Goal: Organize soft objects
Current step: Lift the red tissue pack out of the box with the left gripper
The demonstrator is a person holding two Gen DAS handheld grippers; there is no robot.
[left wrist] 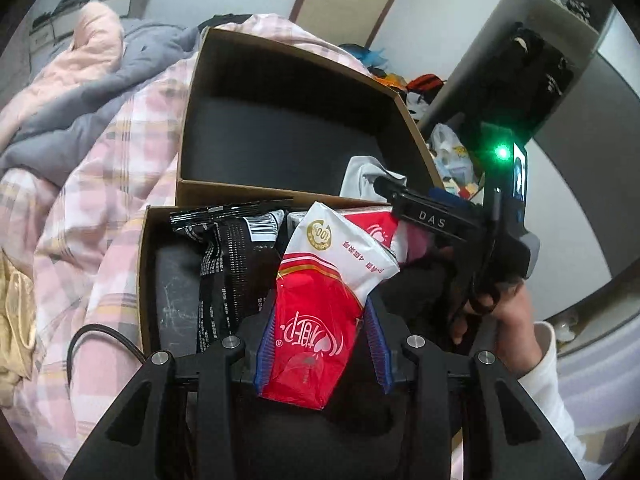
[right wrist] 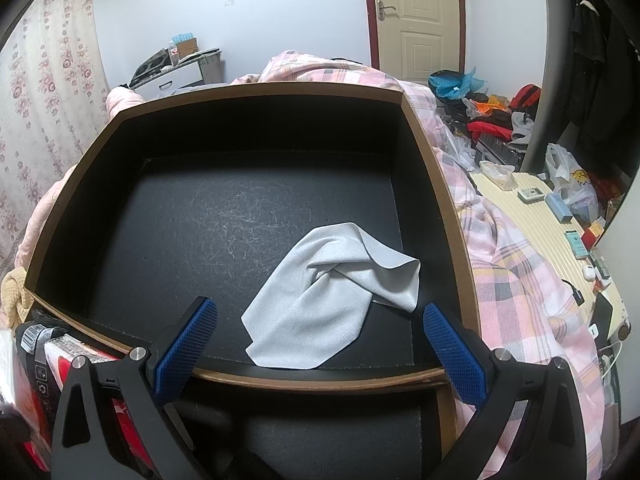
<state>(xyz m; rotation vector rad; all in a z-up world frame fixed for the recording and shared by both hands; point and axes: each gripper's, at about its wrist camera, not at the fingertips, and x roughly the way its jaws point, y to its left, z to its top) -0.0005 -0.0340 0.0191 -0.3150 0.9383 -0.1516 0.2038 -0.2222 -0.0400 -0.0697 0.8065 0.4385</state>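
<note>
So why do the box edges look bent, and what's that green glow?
Right wrist view: the fisheye lens bows the brown cardboard box's straight rim. Left wrist view: a green indicator light on the right claw flares; dark corners are lens vignetting.

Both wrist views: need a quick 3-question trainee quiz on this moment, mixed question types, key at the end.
1. True or false: the left gripper is shut on the red and white tissue pack.
2. Multiple choice: where does the grey cloth lie? A) on the pink checked blanket B) inside the large box C) between the right gripper's fingers
3. Fill in: the right gripper is ____ (open/shut).

Key: 1 true. 2 B; it lies on the box floor near the front wall. 3 open; its blue fingers stand wide apart, holding nothing.
</note>
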